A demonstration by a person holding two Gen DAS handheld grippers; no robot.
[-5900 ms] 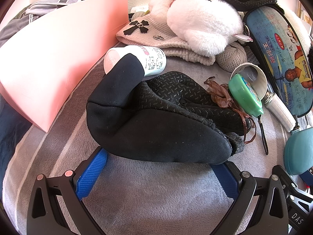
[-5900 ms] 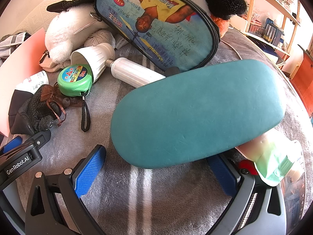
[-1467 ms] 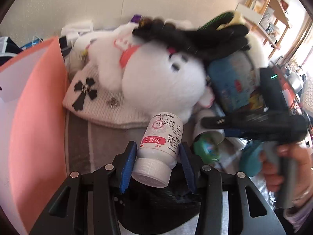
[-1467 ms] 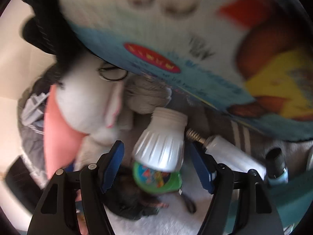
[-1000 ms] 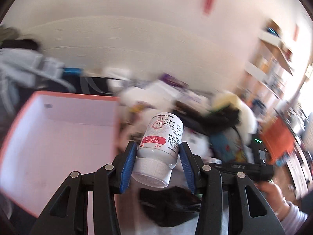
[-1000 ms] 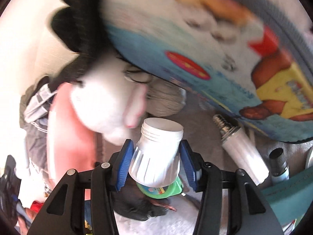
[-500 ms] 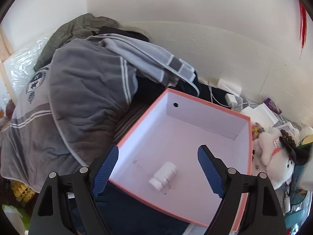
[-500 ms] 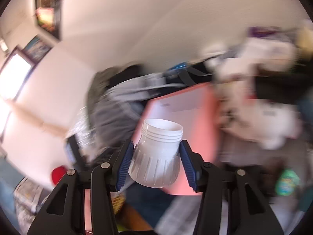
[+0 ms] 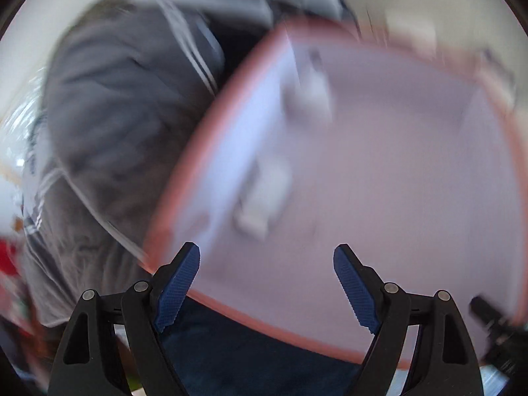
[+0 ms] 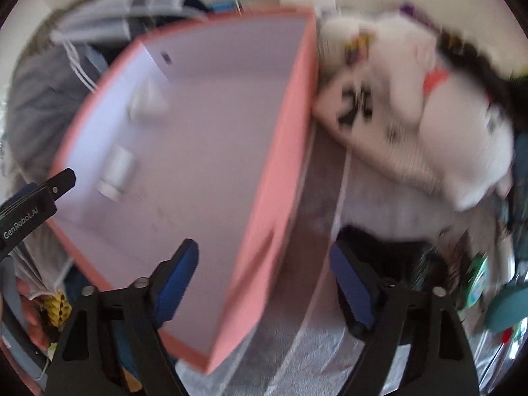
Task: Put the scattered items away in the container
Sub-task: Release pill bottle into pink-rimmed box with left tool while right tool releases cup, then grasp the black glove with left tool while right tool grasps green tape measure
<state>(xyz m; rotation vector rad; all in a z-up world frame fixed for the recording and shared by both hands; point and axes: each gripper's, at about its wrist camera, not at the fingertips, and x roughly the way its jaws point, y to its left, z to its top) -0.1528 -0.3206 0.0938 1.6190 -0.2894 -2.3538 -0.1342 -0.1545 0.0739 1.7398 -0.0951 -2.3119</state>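
The pink box (image 9: 184, 178) with a pale inside fills the left wrist view, blurred by motion. A white pill bottle (image 9: 265, 198) lies inside it, and a white ribbed cup (image 9: 312, 94) lies farther back. My left gripper (image 9: 265, 283) is open and empty above the box's near edge. In the right wrist view the box (image 10: 280, 151) sits left, with the bottle (image 10: 117, 173) and cup (image 10: 148, 100) inside. My right gripper (image 10: 264, 283) is open and empty over the box's right wall.
A white plush toy (image 10: 445, 125) and a cream knit hat (image 10: 356, 112) lie right of the box. A black glove (image 10: 396, 257), a green tape measure (image 10: 477, 283) and a teal case (image 10: 508, 307) lie on the grey blanket. Grey clothes (image 9: 109, 125) are piled left of the box.
My right gripper has opened and the white cup now lies in the box. Both views have swung; the left gripper has moved closer over the box.
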